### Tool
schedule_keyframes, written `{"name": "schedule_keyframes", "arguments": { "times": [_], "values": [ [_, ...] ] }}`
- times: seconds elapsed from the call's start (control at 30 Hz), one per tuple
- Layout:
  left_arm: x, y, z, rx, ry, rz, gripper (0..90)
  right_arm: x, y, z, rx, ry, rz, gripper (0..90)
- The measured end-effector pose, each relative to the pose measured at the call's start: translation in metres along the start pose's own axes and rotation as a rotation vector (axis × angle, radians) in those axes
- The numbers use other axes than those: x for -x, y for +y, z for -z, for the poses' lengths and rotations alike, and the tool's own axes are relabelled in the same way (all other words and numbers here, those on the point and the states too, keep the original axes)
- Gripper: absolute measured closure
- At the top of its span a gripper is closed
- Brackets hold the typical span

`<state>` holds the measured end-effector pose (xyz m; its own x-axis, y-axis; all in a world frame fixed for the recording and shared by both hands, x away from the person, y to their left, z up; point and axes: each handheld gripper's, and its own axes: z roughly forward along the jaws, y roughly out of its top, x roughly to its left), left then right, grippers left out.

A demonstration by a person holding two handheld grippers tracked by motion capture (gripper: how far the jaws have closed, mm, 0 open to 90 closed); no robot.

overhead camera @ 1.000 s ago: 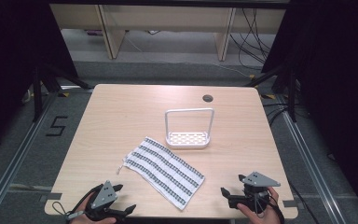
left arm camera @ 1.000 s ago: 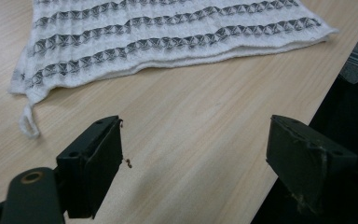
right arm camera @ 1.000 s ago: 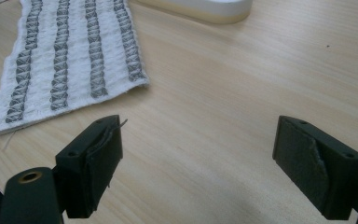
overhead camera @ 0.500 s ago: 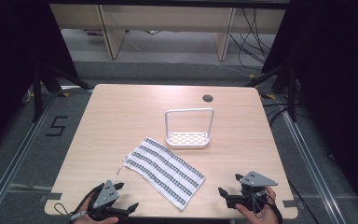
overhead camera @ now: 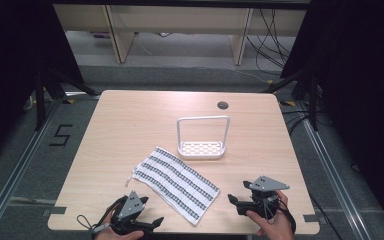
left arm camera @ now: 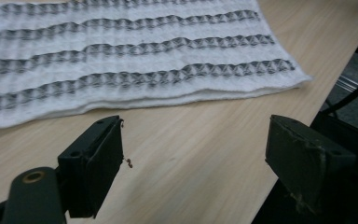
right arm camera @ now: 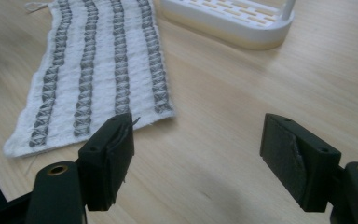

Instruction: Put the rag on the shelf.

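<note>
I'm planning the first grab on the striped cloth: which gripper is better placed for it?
Probably the left gripper: its open jaws face the cloth edge close ahead. The right gripper, also open, sits farther off its near corner.

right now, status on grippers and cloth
Left gripper open, empty. Right gripper open, empty, just closing a little. Cloth flat between them, untouched. Rack beyond, clear of the way.

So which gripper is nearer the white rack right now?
Right. The right gripper sits at the table's near edge, below and slightly right of the white rack. The left gripper is farther away, beyond the striped cloth at the near-left edge.
</note>
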<state>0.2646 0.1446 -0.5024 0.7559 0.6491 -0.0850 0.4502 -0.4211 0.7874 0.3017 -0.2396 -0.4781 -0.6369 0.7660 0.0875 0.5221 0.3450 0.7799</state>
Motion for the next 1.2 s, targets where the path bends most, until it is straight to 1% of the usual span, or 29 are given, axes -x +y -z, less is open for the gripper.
{"name": "schedule_keyframes", "arguments": {
  "times": [0.03, 0.07, 0.1, 0.13, 0.17, 0.2, 0.27, 0.3, 0.33, 0.37, 0.43, 0.47, 0.5, 0.53, 0.57, 0.63, 0.67, 0.73, 0.77, 0.83, 0.87, 0.97, 1.0, 1.03, 1.07, 1.1, 1.13, 1.17, 1.2],
  "values": [
    [0.000, 0.002, -0.001, -0.031, -0.002, -0.022, 19.0, 0.000, 0.001, -0.002, -0.015, 0.009, -0.005, 29.5],
    [0.003, 0.005, -0.006, -0.027, -0.004, -0.040, 19.7, 0.000, 0.002, -0.004, -0.021, 0.020, -0.003, 29.9],
    [0.004, 0.007, -0.008, -0.034, -0.012, -0.043, 20.2, -0.001, 0.003, -0.005, -0.025, 0.022, -0.006, 30.4],
    [0.008, 0.009, -0.011, -0.021, -0.031, -0.038, 20.8, -0.001, 0.004, -0.007, -0.028, 0.029, 0.000, 31.3],
    [0.011, 0.011, -0.014, -0.008, -0.031, -0.038, 21.8, -0.002, 0.005, -0.009, -0.029, 0.027, 0.006, 32.1],
    [0.012, 0.013, -0.015, -0.033, -0.035, -0.073, 23.1, -0.003, 0.007, -0.012, -0.032, 0.032, 0.010, 33.1],
    [0.016, 0.016, -0.018, -0.029, -0.047, -0.080, 23.6, -0.006, 0.009, -0.015, -0.044, 0.039, -0.005, 33.8],
    [0.022, 0.019, -0.023, -0.021, -0.067, -0.085, 25.4, -0.004, 0.013, -0.022, -0.048, 0.040, 0.050, 35.5],
    [0.024, 0.021, -0.026, -0.041, -0.073, -0.114, 26.5, -0.006, 0.014, -0.024, -0.050, 0.042, 0.040, 36.1],
    [0.025, 0.022, -0.027, -0.041, -0.081, -0.125, 27.5, -0.006, 0.016, -0.026, -0.063, 0.046, 0.047, 36.2],
    [0.027, 0.024, -0.030, -0.044, -0.091, -0.127, 27.6, -0.007, 0.019, -0.031, -0.062, 0.057, 0.051, 36.2],
    [0.033, 0.025, -0.036, -0.030, -0.120, -0.103, 28.0, -0.005, 0.020, -0.033, -0.063, 0.057, 0.066, 36.3],
    [0.033, 0.027, -0.037, -0.042, -0.118, -0.122, 28.8, -0.005, 0.021, -0.035, -0.068, 0.062, 0.064, 36.3],
    [0.033, 0.027, -0.037, -0.042, -0.118, -0.122, 29.4, -0.005, 0.021, -0.035, -0.068, 0.062, 0.064, 36.3],
    [0.032, 0.029, -0.038, -0.057, -0.122, -0.143, 29.4, -0.005, 0.021, -0.037, -0.069, 0.061, 0.061, 36.5],
    [0.038, 0.030, -0.042, -0.036, -0.144, -0.093, 30.0, -0.004, 0.023, -0.039, -0.073, 0.064, 0.059, 37.6],
    [0.041, 0.032, -0.045, -0.034, -0.157, -0.109, 30.8, -0.005, 0.024, -0.041, -0.078, 0.065, 0.066, 38.4],
    [0.042, 0.033, -0.047, -0.045, -0.161, -0.110, 30.8, -0.005, 0.024, -0.043, -0.076, 0.070, 0.079, 38.7],
    [0.043, 0.035, -0.049, -0.060, -0.165, -0.132, 31.6, -0.007, 0.025, -0.044, -0.087, 0.071, 0.077, 40.1],
    [0.044, 0.036, -0.051, -0.058, -0.163, -0.126, 32.0, -0.007, 0.025, -0.044, -0.083, 0.072, 0.080, 40.6],
    [0.043, 0.038, -0.052, -0.071, -0.170, -0.160, 32.0, -0.008, 0.026, -0.045, -0.085, 0.075, 0.088, 41.3],
    [0.047, 0.040, -0.057, -0.068, -0.177, -0.149, 32.8, -0.010, 0.027, -0.047, -0.102, 0.078, 0.094, 43.4],
    [0.050, 0.041, -0.060, -0.068, -0.178, -0.150, 33.4, -0.012, 0.027, -0.050, -0.113, 0.075, 0.082, 44.9],
    [0.050, 0.042, -0.061, -0.074, -0.187, -0.164, 33.9, -0.011, 0.028, -0.051, -0.116, 0.074, 0.098, 45.7],
    [0.052, 0.042, -0.063, -0.071, -0.185, -0.146, 34.3, -0.011, 0.028, -0.052, -0.121, 0.075, 0.107, 46.5],
    [0.052, 0.043, -0.064, -0.078, -0.194, -0.170, 34.8, -0.011, 0.028, -0.054, -0.120, 0.071, 0.116, 46.9],
    [0.054, 0.043, -0.065, -0.082, -0.191, -0.168, 35.9, -0.012, 0.028, -0.056, -0.115, 0.067, 0.104, 47.3],
    [0.054, 0.044, -0.066, -0.096, -0.194, -0.199, 36.8, -0.013, 0.029, -0.056, -0.133, 0.075, 0.102, 47.7],
    [0.056, 0.044, -0.066, -0.097, -0.206, -0.197, 37.4, -0.012, 0.029, -0.057, -0.142, 0.076, 0.106, 47.9]
  ]
}}
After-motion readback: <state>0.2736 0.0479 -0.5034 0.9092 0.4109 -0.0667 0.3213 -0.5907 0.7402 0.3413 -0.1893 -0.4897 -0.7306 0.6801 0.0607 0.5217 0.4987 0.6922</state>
